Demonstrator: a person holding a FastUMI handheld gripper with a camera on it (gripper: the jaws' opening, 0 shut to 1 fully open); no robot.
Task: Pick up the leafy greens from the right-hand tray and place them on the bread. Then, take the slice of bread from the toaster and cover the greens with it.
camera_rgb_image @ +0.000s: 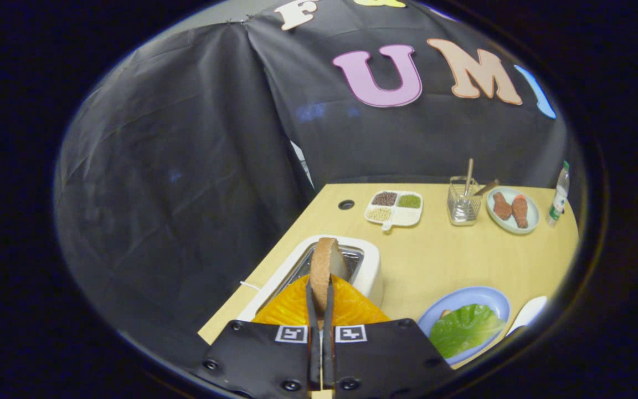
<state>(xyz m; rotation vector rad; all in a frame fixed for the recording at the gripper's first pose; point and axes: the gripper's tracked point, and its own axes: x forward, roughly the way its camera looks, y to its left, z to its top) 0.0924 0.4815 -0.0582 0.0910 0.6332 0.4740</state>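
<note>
Right then, your gripper had its two fingers drawn almost together, pressing from either side on the slice of bread, which stood on edge between them. You held the slice upright, its brown crust curving over the top just beyond the fingertips. The bread sat above the white toaster, and you could see the slot open right behind it; whether the lower edge of the slice was touching the slot or lifted clear of it could not be told, since the fingers covered that part.

To the right of your fingers lay the blue plate, and on it the leafy greens were spread out, with a small brown edge of the lower bread peeping out from under them at the left. Just beside that plate, further right, a white tray showed a corner.

All of this rested on the wooden table. Well beyond the toaster, towards the far side of the table, you had a white divided dish holding grains and beans in its compartments. Next to it stood a wire basket with a wooden stick leaning out of it, then a pale plate carrying two brown pieces of food, and beside that a bottle standing upright near the table's far corner.
</note>
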